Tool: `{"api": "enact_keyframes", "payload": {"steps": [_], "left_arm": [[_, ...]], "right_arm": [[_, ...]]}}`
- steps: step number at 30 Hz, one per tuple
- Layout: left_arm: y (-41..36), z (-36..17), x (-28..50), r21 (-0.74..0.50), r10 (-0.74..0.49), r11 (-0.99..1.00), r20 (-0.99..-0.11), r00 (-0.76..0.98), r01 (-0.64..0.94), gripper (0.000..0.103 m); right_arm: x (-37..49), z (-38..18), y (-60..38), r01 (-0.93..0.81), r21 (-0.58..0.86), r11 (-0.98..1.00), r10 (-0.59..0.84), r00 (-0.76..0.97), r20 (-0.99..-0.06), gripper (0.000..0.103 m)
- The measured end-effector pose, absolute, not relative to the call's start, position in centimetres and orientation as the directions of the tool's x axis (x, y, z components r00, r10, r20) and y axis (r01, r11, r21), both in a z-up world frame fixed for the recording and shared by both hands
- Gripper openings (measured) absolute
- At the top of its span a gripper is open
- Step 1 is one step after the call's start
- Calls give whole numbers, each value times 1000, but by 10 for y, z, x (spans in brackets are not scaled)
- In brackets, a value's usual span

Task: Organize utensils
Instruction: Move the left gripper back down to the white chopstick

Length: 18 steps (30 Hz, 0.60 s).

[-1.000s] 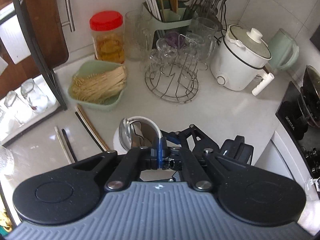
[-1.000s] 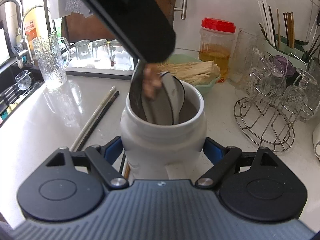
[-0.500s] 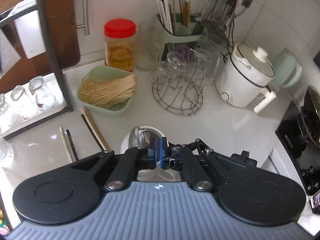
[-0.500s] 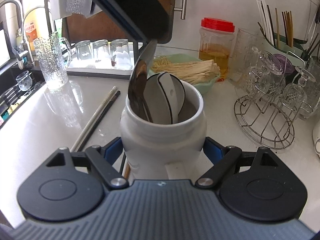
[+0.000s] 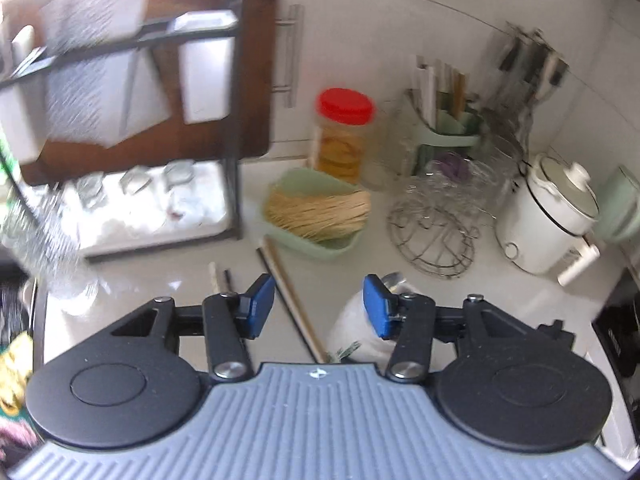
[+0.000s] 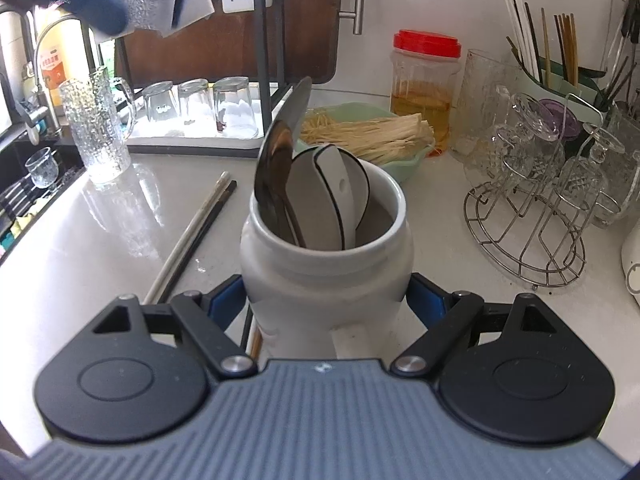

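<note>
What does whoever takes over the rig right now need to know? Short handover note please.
Left gripper: jaws have just been opening, nothing between them.
Right gripper: shut on the white jar, upright on the counter.
Done: metal spoon stands in the jar beside the white ceramic spoons.
Left: chopsticks lie loose on the counter left of the jar; they likely go in next.

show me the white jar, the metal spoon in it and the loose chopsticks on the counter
white jar (image 6: pixel 326 280), right wrist view, front of its body
metal spoon (image 6: pixel 276 156), right wrist view, back of its bowl
loose chopsticks (image 6: pixel 196 228), right wrist view, middle of the pair
</note>
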<state>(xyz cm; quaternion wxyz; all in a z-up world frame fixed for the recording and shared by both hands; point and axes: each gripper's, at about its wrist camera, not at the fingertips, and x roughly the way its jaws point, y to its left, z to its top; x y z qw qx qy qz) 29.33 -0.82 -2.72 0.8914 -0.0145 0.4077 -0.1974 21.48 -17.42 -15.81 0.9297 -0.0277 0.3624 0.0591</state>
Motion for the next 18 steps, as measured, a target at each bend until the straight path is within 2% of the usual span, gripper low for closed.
{"api": "enact_keyframes", "payload": {"steps": [8,18], "left_arm": [[33,-80,291,-209,-297,953,-779,552,217,55],[65,-116,291,-268,-290,956,-792,537,121,55]], "right_arm": [[212,-159,-171,-118,-16,993,77,737,-672,89],[212,-158,-172,-114,-5,993,80,728,-681,89]]}}
